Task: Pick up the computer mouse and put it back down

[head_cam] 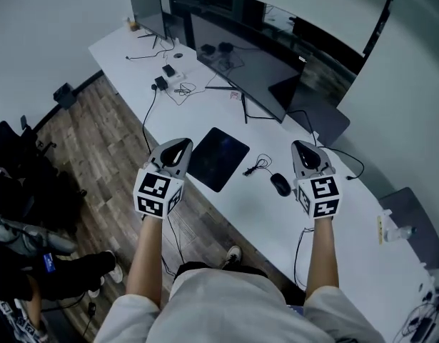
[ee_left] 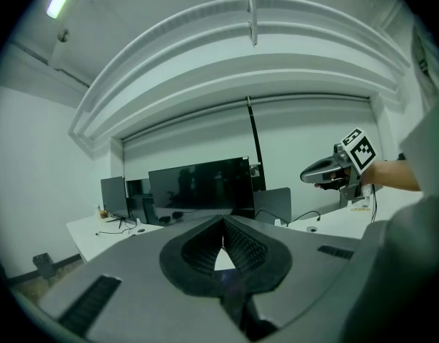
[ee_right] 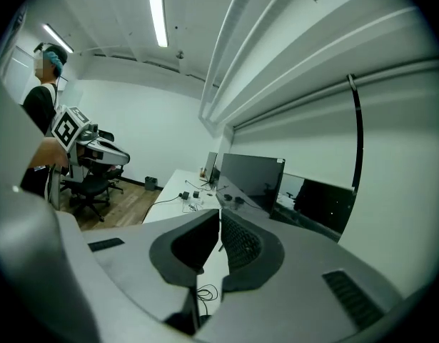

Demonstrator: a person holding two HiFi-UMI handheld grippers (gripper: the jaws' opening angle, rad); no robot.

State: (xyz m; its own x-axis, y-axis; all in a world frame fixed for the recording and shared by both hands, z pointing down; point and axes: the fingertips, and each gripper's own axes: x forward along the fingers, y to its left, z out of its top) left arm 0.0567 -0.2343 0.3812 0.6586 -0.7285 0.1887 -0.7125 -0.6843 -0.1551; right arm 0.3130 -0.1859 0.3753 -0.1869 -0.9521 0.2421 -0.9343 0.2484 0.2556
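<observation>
On the long white bench [head_cam: 226,213], a small black computer mouse [head_cam: 280,184] is seen lying flat. It is placed to the right of a dark rectangular mouse pad [head_cam: 218,158], with a loosely coiled thin black cable [head_cam: 258,166] lying between the two. The computer mouse is touched by nothing.

The left gripper [head_cam: 180,143], grey with a marker cube, is held over the near edge of the bench, just beside the left side of the mouse pad. Its jaws are seen pressed together at the tips in the left gripper view, and nothing is clamped between them. The right gripper [head_cam: 303,146], of the same make, is held just to the right of the computer mouse and apart from it. Its jaws are likewise clenched, with nothing gripped between them. Both grippers are pointed towards the far side of the bench.

Further back on the bench, a wide curved black monitor [head_cam: 240,66] is stood on a thin stand, and a smaller dark monitor [head_cam: 148,13] is placed at the far end. A wooden plank floor [head_cam: 105,148] is seen to the left of the bench.
</observation>
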